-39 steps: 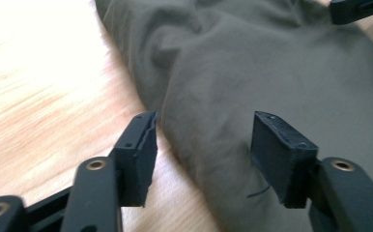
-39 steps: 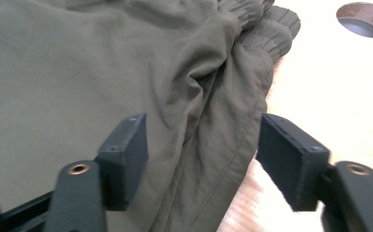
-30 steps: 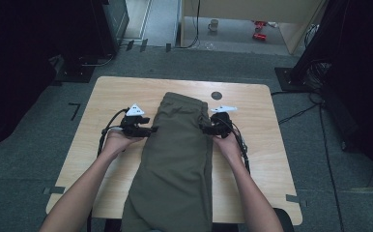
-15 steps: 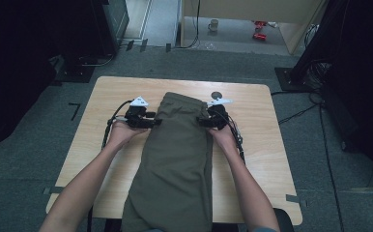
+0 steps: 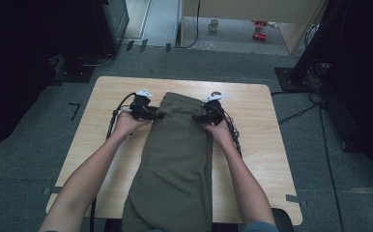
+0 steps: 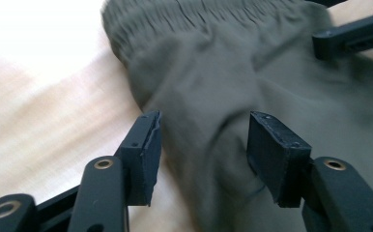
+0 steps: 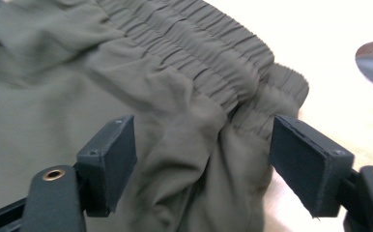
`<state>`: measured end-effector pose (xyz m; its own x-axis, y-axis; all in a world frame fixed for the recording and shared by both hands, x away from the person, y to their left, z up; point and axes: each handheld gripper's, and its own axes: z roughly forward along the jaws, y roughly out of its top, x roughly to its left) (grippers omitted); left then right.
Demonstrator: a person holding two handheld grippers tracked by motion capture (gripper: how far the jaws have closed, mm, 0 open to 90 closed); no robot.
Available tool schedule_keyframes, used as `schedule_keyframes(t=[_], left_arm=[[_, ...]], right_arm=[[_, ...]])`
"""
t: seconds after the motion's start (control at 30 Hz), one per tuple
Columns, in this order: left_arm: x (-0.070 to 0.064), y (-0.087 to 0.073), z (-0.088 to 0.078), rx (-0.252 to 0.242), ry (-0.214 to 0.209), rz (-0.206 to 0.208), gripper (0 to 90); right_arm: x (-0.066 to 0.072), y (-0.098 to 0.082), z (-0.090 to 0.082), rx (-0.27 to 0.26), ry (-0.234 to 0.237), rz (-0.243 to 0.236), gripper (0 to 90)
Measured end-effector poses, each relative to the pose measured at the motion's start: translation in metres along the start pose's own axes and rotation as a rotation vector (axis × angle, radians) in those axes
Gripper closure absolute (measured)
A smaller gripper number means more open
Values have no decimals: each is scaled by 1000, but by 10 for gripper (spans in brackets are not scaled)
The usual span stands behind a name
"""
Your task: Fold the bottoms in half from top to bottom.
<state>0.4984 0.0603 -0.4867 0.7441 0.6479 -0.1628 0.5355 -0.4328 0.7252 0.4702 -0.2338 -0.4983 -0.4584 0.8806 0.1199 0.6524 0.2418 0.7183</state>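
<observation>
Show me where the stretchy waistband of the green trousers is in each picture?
High view: the waistband is at the far end of the trousers, mid-table, between the two grippers.
Left gripper view: along the top edge, above the jaws.
Right gripper view: a band running from the top middle down to the right.
Shared landmark: the pale wooden table.
</observation>
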Motion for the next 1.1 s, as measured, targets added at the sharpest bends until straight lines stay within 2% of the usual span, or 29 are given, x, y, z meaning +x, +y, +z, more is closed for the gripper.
schedule_keyframes(t=[0.07, 0.2, 0.23, 0.3, 0.43, 0.5, 0.67, 0.87, 1.0, 1.07, 1.1], left_arm=[[0, 0, 5, 4, 14, -1, 433], [4, -3, 12, 2, -8, -46, 412], [4, -3, 13, 5, -11, -47, 408], [3, -4, 15, 12, -6, -38, 406], [2, -6, 18, 34, 8, -9, 399], [1, -7, 20, 41, 18, 14, 397], [0, -8, 22, 50, 14, 15, 411], [-2, -10, 21, 48, 14, 12, 490], [-4, -10, 21, 53, 12, 6, 538], [-6, -12, 20, 42, 20, 12, 554], [-8, -13, 20, 34, 30, 30, 558]], right_arm=[[1, 1, 3, -4, -29, -32, 228], [-3, 0, 8, 9, -41, -22, 250], [-5, -1, 9, 11, -38, -15, 264], [-6, -3, 11, 14, -34, 1, 281], [-5, -5, 14, 7, -66, -48, 322], [-6, -5, 14, 1, -69, -53, 346], [-8, -9, 17, -21, -62, -27, 377], [-8, -10, 19, -43, -59, -36, 408], [-7, -10, 22, -63, -55, -38, 467], [-6, -9, 23, -66, -55, -42, 506], [-6, -9, 23, -68, -55, -42, 529]])
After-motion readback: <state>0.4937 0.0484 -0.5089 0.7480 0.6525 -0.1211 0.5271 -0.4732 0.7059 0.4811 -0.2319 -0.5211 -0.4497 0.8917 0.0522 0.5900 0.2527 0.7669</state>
